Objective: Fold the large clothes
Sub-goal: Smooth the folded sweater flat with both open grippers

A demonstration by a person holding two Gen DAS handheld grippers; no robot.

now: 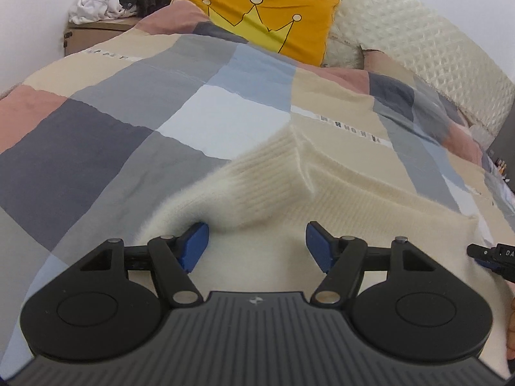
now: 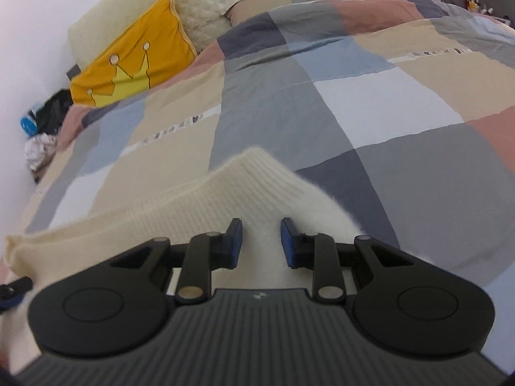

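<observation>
A cream knitted sweater [image 1: 289, 186] lies on the patchwork bed cover, with a ribbed cuff or hem folded up at its middle. My left gripper [image 1: 257, 244] hovers low over it, jaws wide apart, fluffy knit bulging between the blue pads [image 1: 194, 246] without being pinched. In the right wrist view the sweater [image 2: 225, 193] runs off to the left, its ribbed corner pointing away. My right gripper [image 2: 261, 241] has its jaws drawn narrow on a tuft of the sweater's edge, white knit filling the gap. The right gripper's tip [image 1: 489, 255] shows at the left wrist view's right edge.
The checked bed cover [image 1: 128, 122] spreads all round the sweater. A yellow crown cushion [image 1: 264, 22] leans on the quilted cream headboard [image 1: 418, 41]. A bedside cabinet [image 1: 93, 32] holds a heap of black and white clothes. Part of a hand [image 1: 510, 331] is at the right edge.
</observation>
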